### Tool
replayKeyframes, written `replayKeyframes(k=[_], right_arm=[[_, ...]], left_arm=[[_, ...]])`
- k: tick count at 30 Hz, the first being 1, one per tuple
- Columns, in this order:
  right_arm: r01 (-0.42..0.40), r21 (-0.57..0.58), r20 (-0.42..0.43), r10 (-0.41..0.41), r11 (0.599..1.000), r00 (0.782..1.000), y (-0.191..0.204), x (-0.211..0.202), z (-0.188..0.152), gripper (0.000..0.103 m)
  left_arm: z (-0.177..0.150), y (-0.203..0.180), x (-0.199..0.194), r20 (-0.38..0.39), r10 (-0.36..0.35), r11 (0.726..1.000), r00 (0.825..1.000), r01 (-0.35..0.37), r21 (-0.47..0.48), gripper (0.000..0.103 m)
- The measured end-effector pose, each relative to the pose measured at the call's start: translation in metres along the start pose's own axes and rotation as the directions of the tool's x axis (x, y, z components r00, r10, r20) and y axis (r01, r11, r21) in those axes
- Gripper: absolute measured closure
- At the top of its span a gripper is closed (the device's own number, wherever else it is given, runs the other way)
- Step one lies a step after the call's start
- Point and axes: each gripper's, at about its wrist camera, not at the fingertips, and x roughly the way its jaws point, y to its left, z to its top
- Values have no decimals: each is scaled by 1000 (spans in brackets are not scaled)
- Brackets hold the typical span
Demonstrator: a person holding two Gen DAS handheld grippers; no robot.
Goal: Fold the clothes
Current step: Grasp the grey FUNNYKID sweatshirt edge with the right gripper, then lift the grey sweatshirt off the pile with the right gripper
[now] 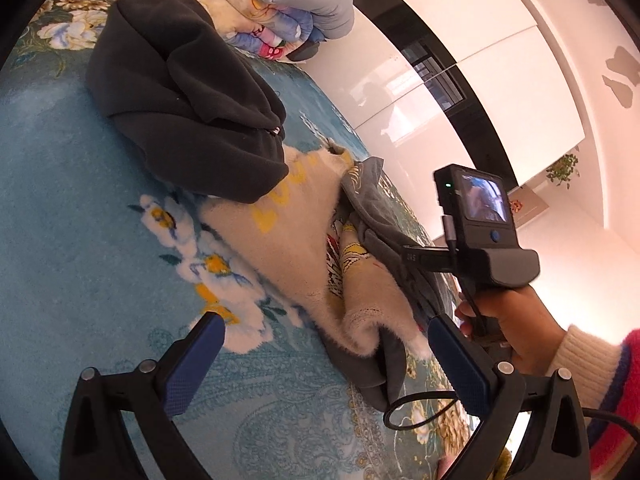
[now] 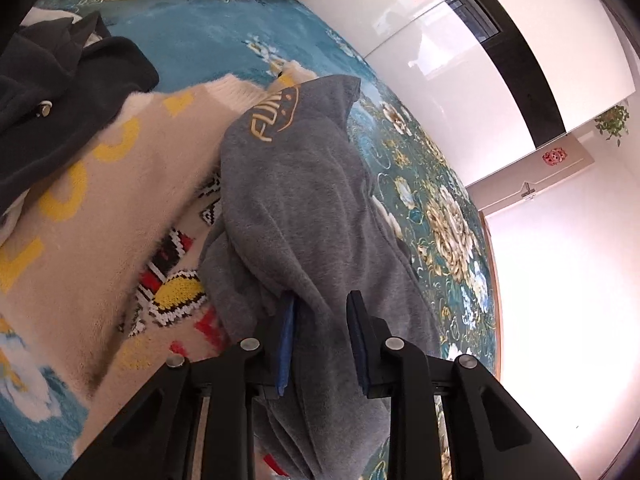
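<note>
A grey sweatshirt (image 2: 304, 208) with a yellow logo lies bunched on the bed, partly over a beige fluffy sweater (image 2: 96, 208) with yellow letters. My right gripper (image 2: 320, 320) is shut on a fold of the grey sweatshirt, which fills the gap between its blue pads. In the left wrist view my left gripper (image 1: 324, 344) is open and empty, hovering just above the near edge of the beige sweater (image 1: 288, 236) and the grey sweatshirt (image 1: 384, 216). The right gripper's body (image 1: 476, 220) and the hand holding it show at the right.
A dark charcoal garment (image 1: 188, 104) lies crumpled behind the sweater, also at the left of the right wrist view (image 2: 60, 92). Folded quilts (image 1: 280, 4) are stacked at the bed's far end. The blue floral bedspread (image 1: 80, 240) ends at white wardrobe doors (image 1: 460, 92).
</note>
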Motion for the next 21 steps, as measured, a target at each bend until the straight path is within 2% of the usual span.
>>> replayKeyframes(k=[1,2,3,6,11,16,21], right_arm=[[3,-19,-14,-3,1000,1000,5,3,2,78],[5,-35,-28,-6,999,1000,9,6,3,84],[7,-9,-31,-7,1000,1000,6,5,5,95],[20,85,-21,-19,996,1000,-13,-7,11,96],[109,87,60,-114,990,992,-60,-51,12,98],[187,106,176,-204,977,963,-111,-111,-3,98],[189,143,284,-224,971,932,-145,-180,-34,98]], left_arm=[[0,1,-6,6,5,1000,1000,-6,19,0],[0,3,-10,11,18,999,1000,-19,34,0],[0,5,-13,15,32,998,999,-33,49,0],[1,13,-19,4,61,998,998,-62,31,0],[-3,7,-33,12,59,998,998,-60,35,0],[-6,-17,-65,36,46,995,998,-49,88,0],[-3,-30,-98,9,1,998,1000,-2,71,0]])
